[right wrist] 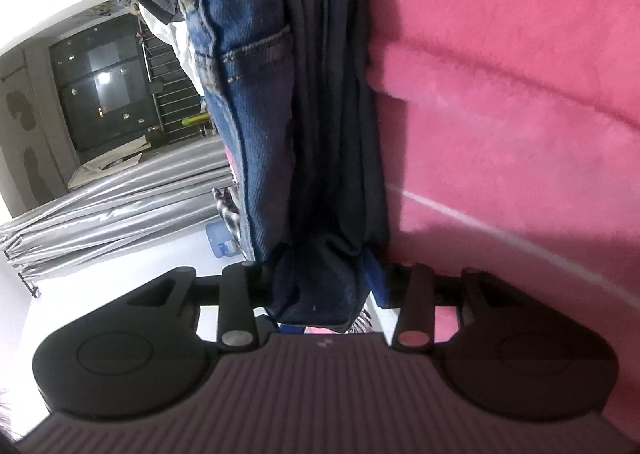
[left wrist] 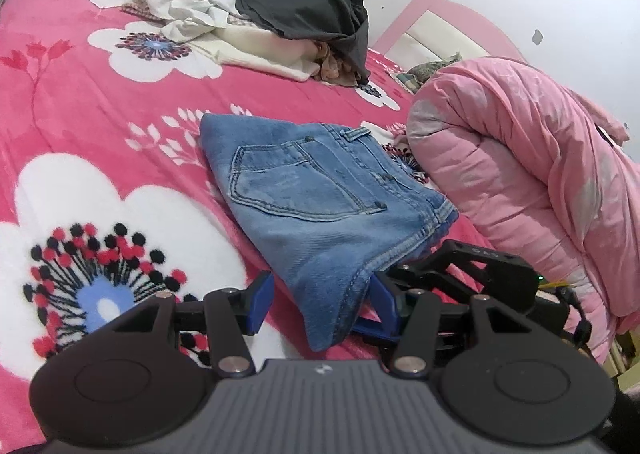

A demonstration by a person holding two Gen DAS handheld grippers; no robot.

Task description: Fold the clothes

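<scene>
Folded jeans (left wrist: 316,189) lay nearest, on the pink floral bedspread (left wrist: 80,101), back pocket up, near corner poking between the left hand-held gripper's (left wrist: 320,294) blue fingers (left wrist: 262,296). Those were spread, pads not pressing denim. Right hand-held gripper (right wrist: 320,278) sat rolled on its side at the bundle's edge, thick denim folds (right wrist: 328,173) between its fingers; whether pads were biting, can't tell. Step looked like the finish of the fold: best to back both grippers out level without dragging layers, then press flat. Long axis ran from the near corner away toward the unfolded clothes pile (left wrist: 264,9), waistband side facing the rolled pink quilt (left wrist: 520,157), just beside it.
</scene>
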